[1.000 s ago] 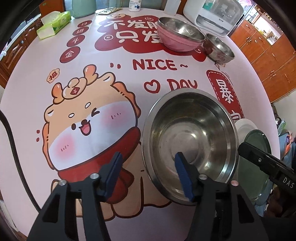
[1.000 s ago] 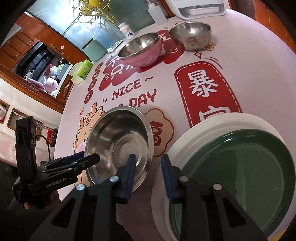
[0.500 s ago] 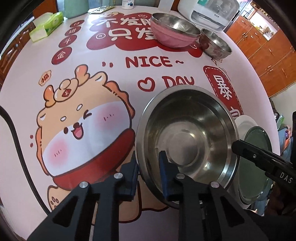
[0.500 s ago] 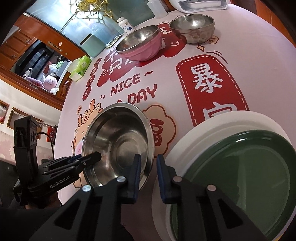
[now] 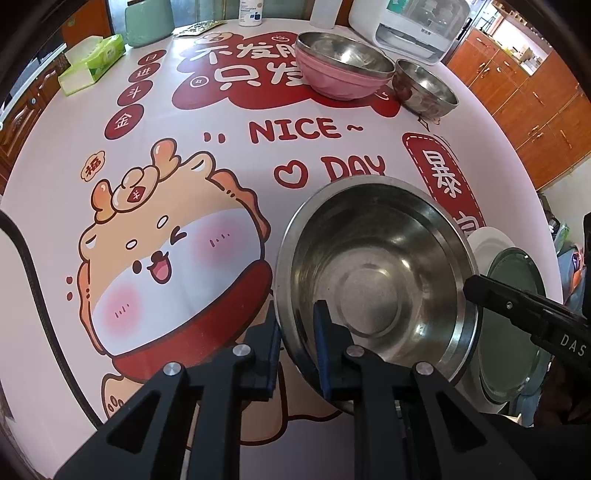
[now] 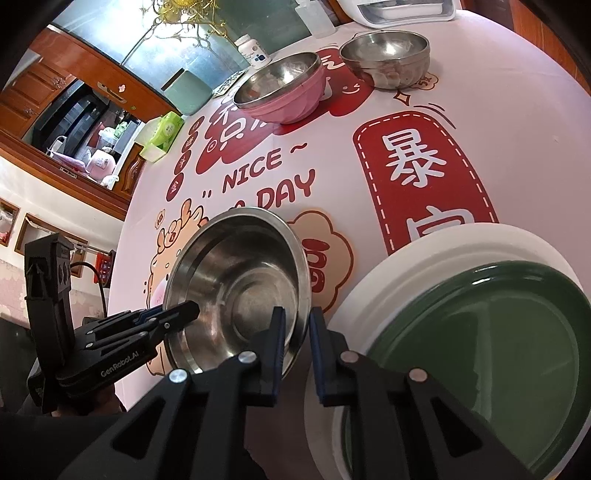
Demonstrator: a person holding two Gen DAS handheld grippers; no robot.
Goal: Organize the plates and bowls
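A large steel bowl [image 5: 376, 266] [image 6: 236, 273] stands near the table's front edge. My left gripper [image 5: 297, 332] is shut on its left rim, one pad inside and one outside. My right gripper [image 6: 297, 328] straddles the opposite rim; its jaws are closing, with the rim pinched between them. To the right of the bowl a green plate [image 6: 480, 350] lies on a white plate [image 6: 406, 266]. At the back stand a pink bowl [image 5: 340, 77] with a steel bowl nested in it and a small steel bowl [image 5: 424, 92].
The round table wears a pink printed cloth [image 5: 184, 122]. A green tissue box [image 5: 92, 62], a green container [image 5: 147, 22], a white bottle [image 5: 251, 11] and a white appliance [image 5: 413, 26] line the far edge. Wooden cabinets [image 5: 535, 110] stand beyond the right side.
My left gripper went from wide open to shut on the bowl's left rim. My right gripper narrowed onto the right rim. Neither hand shifted.
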